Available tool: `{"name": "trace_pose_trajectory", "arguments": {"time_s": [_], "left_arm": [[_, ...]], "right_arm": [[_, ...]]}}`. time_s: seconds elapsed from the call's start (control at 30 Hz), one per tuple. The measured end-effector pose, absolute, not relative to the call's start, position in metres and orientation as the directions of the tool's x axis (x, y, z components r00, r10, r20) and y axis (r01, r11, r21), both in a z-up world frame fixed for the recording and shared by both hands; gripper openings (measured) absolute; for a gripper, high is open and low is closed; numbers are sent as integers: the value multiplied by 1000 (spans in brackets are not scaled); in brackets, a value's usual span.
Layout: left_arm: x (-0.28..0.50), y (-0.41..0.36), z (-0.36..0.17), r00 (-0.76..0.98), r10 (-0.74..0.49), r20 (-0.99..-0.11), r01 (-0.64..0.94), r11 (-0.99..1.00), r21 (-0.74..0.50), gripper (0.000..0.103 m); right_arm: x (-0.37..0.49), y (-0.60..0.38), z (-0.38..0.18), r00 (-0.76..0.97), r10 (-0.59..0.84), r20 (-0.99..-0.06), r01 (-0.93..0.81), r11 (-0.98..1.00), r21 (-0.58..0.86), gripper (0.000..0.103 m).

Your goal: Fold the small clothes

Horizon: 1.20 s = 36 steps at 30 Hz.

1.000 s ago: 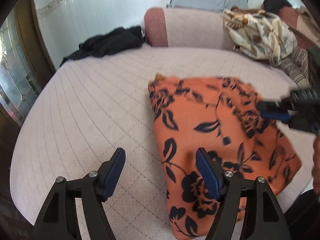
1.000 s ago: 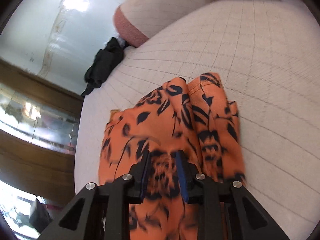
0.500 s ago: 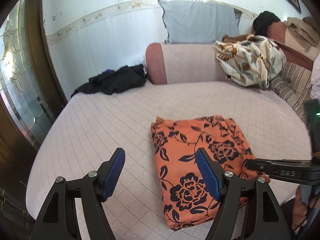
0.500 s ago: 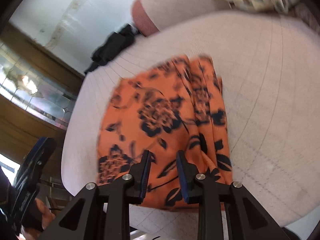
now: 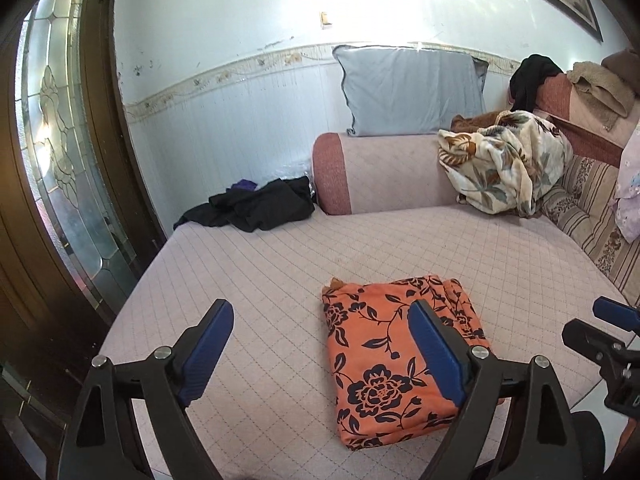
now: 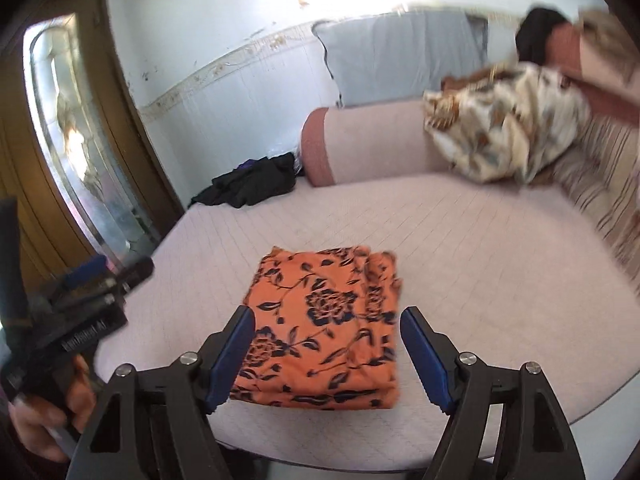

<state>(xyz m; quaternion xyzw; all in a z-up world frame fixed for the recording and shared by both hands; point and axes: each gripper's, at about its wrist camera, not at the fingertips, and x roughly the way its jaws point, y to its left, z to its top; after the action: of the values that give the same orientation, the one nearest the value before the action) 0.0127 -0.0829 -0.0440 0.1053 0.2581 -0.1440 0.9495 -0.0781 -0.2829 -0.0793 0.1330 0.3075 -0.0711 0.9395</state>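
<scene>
Orange floral cloth (image 5: pixel 394 354), folded into a flat rectangle on quilted pink cushion (image 5: pixel 256 264).

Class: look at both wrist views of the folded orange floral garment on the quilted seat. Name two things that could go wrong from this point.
1. The orange garment lies close to the front edge of the quilted seat; a nudge might slide it off.
2. Both tongs, left and right, are opening with nothing between them; the stacked folds at the garment's right edge look loose and could spring apart.
</scene>
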Motion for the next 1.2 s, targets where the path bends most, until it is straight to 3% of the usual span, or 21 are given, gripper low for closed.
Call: {"name": "trace_pose_trajectory", "arguments": {"time_s": [0.17,0.5,1.2], "left_arm": [[-1,-76,-28,843,-209,-496,305,945,119,99],[-15,-60,-8,877,-122,-465,207,969,136,99],[-16,-37,0,882,-81,-465,151,982,117,99]], "right_arm": [[-95,-274,-63,821,-93,-563,224,960,168,78],[-109,-263,-47,833,-150,-532,249,961,118,78],[-96,-236,-45,836,-132,-532,215,972,97,78]]}}
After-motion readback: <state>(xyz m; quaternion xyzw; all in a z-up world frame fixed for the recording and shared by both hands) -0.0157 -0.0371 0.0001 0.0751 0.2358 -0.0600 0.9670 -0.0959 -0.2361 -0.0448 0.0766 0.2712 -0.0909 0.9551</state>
